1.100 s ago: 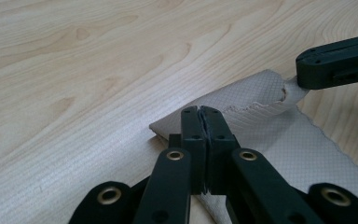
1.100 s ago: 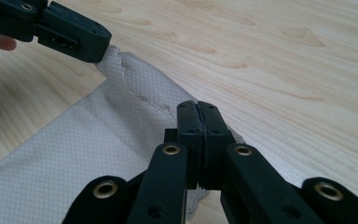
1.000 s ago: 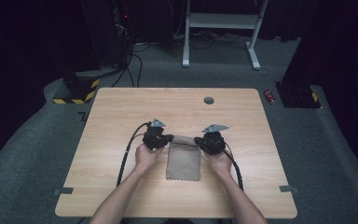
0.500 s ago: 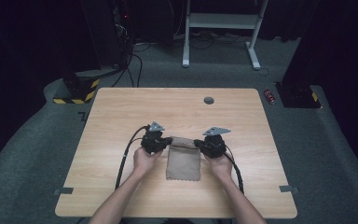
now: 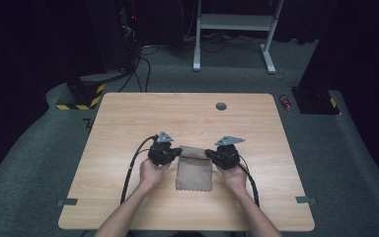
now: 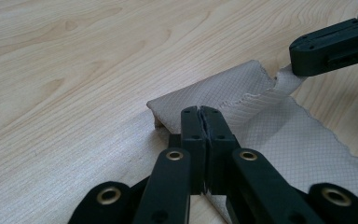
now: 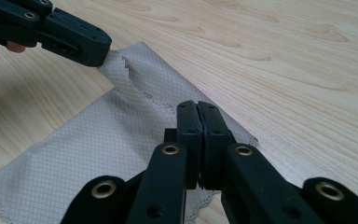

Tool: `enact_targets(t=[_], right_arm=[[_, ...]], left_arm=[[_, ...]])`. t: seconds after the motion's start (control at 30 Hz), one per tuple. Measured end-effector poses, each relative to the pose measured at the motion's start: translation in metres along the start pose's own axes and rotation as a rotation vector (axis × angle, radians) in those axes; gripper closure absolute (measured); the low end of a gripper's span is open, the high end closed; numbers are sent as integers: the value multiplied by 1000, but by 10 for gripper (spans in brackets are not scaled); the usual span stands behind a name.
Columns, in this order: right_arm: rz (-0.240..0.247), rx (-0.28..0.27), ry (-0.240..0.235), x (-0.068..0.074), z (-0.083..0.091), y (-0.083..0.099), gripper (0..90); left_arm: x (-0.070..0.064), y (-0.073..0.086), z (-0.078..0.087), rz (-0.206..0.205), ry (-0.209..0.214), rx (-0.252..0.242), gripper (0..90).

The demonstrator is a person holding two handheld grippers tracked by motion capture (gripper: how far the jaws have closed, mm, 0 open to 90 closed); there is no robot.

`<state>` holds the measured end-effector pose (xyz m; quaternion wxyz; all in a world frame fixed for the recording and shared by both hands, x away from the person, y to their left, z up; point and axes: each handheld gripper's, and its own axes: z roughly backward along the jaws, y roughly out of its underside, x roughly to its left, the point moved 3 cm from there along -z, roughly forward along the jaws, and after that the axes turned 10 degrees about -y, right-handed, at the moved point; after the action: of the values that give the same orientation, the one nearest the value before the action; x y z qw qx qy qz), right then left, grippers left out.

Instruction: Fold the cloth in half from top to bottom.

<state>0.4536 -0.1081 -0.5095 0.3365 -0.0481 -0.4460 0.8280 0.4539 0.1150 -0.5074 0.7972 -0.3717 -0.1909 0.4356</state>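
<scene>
Around you the room is dark, grey carpet underfoot. Your wooden table (image 5: 128,128) lies mostly bare, with wide room toward every edge. Mid-table lies the beige cloth (image 5: 194,170); your left gripper (image 5: 173,153) and right gripper (image 5: 211,154) are clenched on its far corners.

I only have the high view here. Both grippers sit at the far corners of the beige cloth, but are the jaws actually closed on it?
Observer: Yes. The left gripper has its jaws pressed together on the beige grid-textured cloth.
Operator: And the right one?
Observer: The right gripper is shut on its corner too.
Operator: Is the far edge flat?
Observer: No, it is lifted and folded toward the near side.
</scene>
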Motion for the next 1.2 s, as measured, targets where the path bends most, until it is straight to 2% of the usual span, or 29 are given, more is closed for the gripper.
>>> enact_targets(t=[0.13,0.2,0.23,0.5,0.63,0.9,1.0,1.03,1.2], right_arm=[[-7,13,-7,1,1,4,884],[-10,18,-8,1,2,6,884],[-9,17,-9,1,2,6,885],[8,8,-25,5,7,7,885],[0,8,-31,9,9,11,885],[4,-5,-38,10,16,16,885],[8,-5,-41,12,18,18,885],[10,-6,-43,12,18,18,885],[6,-10,-56,16,20,21,885]], left_arm=[[-3,0,2,9,11,-6,886],[-5,0,4,0,14,-7,887],[-5,0,4,-10,12,-8,887],[-7,2,11,-11,14,-17,888],[-9,4,13,3,27,-19,888],[-16,10,14,-1,46,-16,888],[-18,12,16,-13,49,-17,888],[-18,13,17,-29,48,-13,888],[-22,18,21,-42,48,-7,888]])
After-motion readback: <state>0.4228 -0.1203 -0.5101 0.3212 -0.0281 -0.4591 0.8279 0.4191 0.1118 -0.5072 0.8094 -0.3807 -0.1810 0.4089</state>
